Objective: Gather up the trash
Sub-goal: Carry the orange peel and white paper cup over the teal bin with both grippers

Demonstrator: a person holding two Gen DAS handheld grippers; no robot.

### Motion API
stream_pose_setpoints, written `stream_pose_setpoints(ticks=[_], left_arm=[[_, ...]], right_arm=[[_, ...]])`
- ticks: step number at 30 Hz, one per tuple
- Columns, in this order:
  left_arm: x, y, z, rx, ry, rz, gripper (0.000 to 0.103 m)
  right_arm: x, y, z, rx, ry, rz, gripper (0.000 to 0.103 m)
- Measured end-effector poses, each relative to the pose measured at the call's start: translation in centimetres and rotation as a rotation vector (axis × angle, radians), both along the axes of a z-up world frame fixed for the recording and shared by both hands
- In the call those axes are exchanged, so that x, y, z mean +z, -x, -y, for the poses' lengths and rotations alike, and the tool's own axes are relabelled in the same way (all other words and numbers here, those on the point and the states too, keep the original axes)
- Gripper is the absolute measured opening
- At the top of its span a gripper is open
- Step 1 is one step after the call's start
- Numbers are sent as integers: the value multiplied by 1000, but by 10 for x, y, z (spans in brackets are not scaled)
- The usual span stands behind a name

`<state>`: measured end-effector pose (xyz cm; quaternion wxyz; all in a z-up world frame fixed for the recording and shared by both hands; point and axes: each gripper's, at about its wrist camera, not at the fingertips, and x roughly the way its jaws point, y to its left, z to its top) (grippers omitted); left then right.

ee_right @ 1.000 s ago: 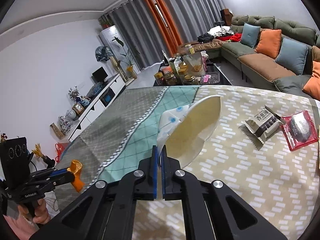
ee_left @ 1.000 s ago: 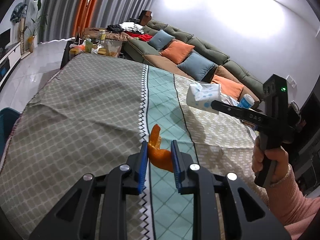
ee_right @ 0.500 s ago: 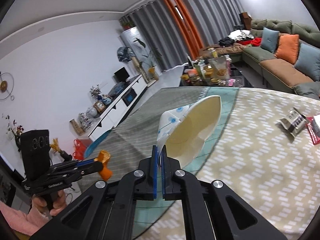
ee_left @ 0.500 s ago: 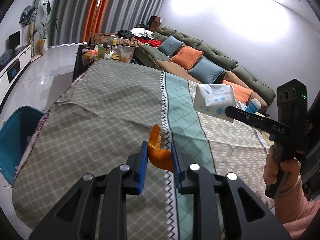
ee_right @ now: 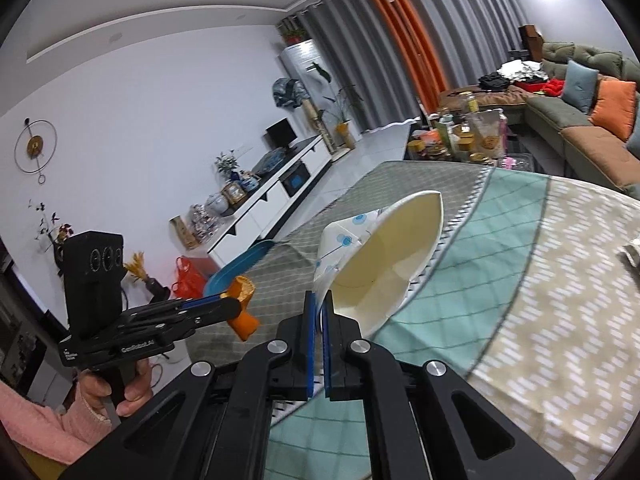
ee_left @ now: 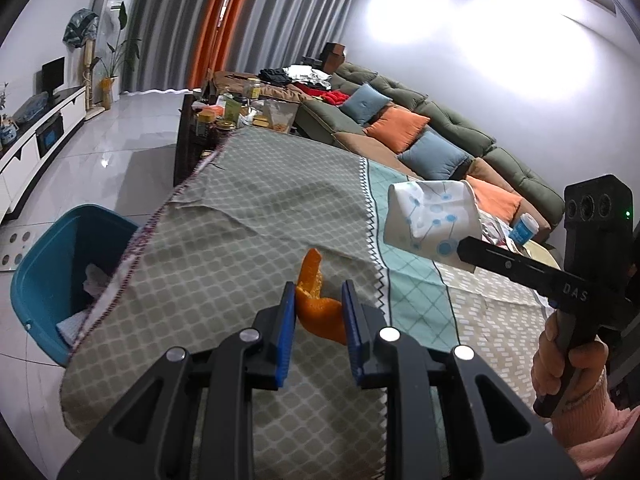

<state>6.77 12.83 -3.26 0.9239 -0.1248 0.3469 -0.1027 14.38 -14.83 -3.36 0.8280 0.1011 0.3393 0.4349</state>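
Left wrist view now takes in the blue bin (ee_left: pixel 60 276) beside the table (ee_left: pixel 248 216), which a second ago barely showed at the frame's edge. The left gripper (ee_left: pixel 318 312) pinches a curled orange peel (ee_left: pixel 320 308) between partly closed fingers, above the cloth. The right gripper (ee_right: pixel 318 320) is clamped tight on a flattened, blue-dotted paper cup (ee_right: pixel 380 260), held over the table.

Both grippers carried leftward across the table, toward its left edge. Blue bin (ee_left: pixel 48 264) on the floor, cut off at the left margin earlier, now fully in left wrist view. Snack packets gone from right wrist view; bin rim (ee_right: pixel 236 266) shows there.
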Motion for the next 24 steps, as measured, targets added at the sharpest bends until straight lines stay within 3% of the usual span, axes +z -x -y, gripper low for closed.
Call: stream_pose_setpoints(ticks=[24], left_arm=[[5,13,-43,89,-3,12,24]], right_arm=[[-1,7,-58,120,13,-1,3]])
